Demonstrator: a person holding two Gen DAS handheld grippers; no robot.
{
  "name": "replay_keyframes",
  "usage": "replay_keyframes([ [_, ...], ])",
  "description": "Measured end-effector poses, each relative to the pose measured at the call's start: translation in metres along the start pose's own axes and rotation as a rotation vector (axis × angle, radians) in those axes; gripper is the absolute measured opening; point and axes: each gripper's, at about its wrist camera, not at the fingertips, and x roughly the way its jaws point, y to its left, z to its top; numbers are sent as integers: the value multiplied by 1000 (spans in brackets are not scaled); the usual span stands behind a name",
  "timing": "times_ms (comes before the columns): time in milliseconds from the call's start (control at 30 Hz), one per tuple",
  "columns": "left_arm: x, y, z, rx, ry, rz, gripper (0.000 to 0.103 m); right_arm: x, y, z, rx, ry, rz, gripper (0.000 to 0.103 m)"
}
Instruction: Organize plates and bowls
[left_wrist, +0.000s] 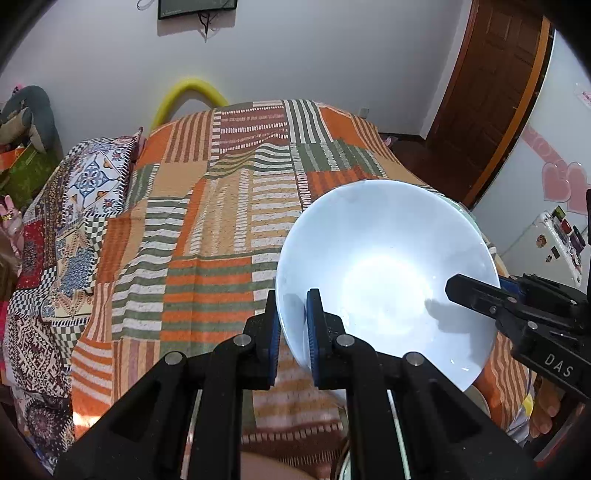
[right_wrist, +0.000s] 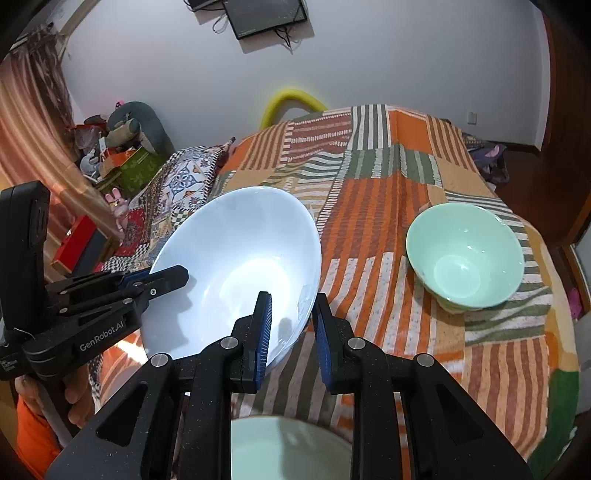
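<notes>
**Figure: Large white bowl carried by both claws above the bed; sorting partly done**

The left claw is clenched on the near-left rim of the large white bowl, one blue pad inside the wall and one outside. The right claw is clenched on the opposite rim of the same bowl, which in its own view lies ahead and to the left of the fingers. The bowl is tilted and appears to be clear of the patchwork bedspread, so it is judged to be in transit rather than set down.

Ahead and to the right of the right claw, a pale green bowl sits on the bedspread; a second rim seems to show beneath it, so it may already be nested in another, though this cannot be told for certain. Directly below the right claw, at the near edge of its view, another pale green vessel is partly visible; whether it is a bowl or a plate cannot be told.

Judged progress: one bowl is lifted and not yet placed. What is left, as far as shown, is to set the white bowl down and to gather the green pieces. No plate is clearly in view.
</notes>
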Motion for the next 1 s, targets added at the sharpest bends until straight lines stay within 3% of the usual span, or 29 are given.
replay_keyframes([
  [533, -77, 11, -53, -26, -67, 41, 12, -33, 40, -33, -32, -29, 68, 21],
  [1000, -115, 36, -100, -77, -101, 84, 12, -35, 75, -66, -68, -3, 135, 21],
])
